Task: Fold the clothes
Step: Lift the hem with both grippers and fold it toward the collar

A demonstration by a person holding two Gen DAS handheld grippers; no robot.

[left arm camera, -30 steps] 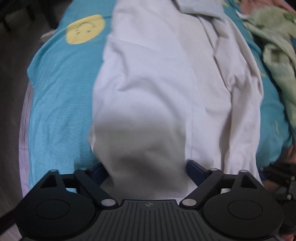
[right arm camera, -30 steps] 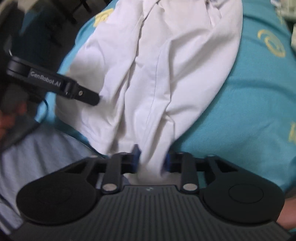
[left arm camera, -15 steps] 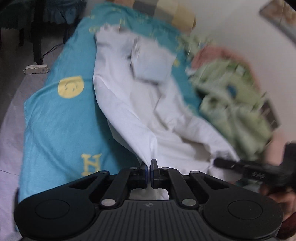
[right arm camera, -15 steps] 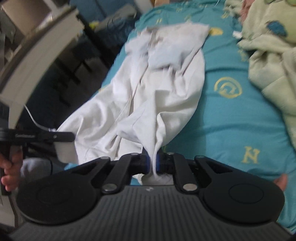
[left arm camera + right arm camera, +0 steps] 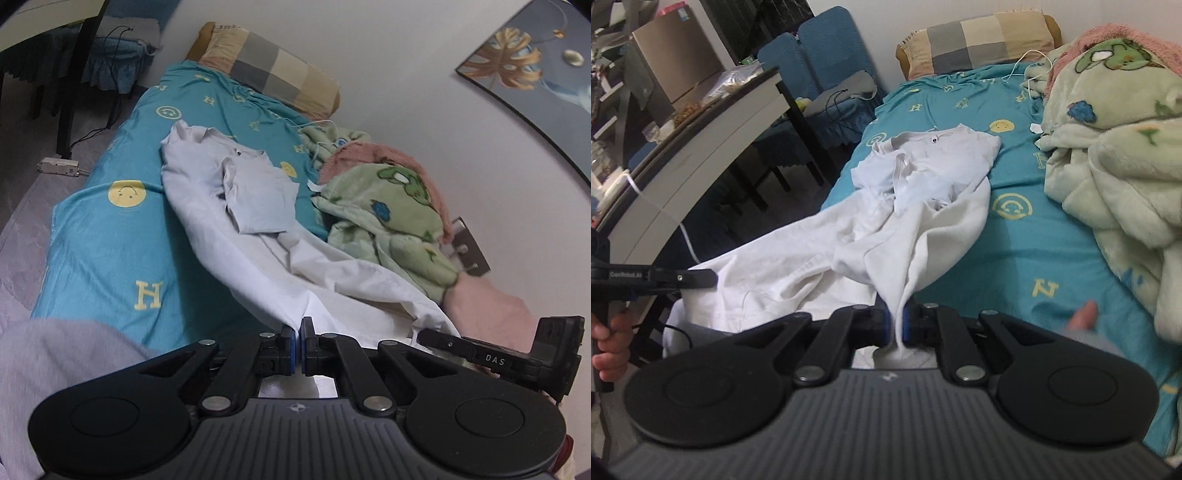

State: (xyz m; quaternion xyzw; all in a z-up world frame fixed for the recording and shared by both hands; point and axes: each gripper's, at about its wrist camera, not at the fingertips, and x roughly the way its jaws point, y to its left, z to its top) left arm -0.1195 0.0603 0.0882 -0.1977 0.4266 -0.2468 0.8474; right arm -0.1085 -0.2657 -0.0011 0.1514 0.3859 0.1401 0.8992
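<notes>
Your left gripper (image 5: 299, 345) has its fingers pressed together on the hem of the white cotton shirt (image 5: 236, 206), and your right gripper (image 5: 895, 321) pinches a bunched fold of the same hem. The shirt stretches from both grippers to its collar on the teal patterned bedsheet (image 5: 110, 236), beside the green fleece blanket (image 5: 1115, 147), below the checked pillow (image 5: 273, 70).

1. Left gripper (image 5: 299, 343), black with blue pads, pinched on the near hem of a white cotton shirt (image 5: 258, 236).
2. Shirt stretched ahead over a teal bedsheet with yellow smileys (image 5: 107, 240).
3. Right of the claw: the right gripper (image 5: 436, 338), a fuzzy green blanket (image 5: 391, 218) beyond.
4. Far ahead: a checked pillow (image 5: 273, 70).
</notes>
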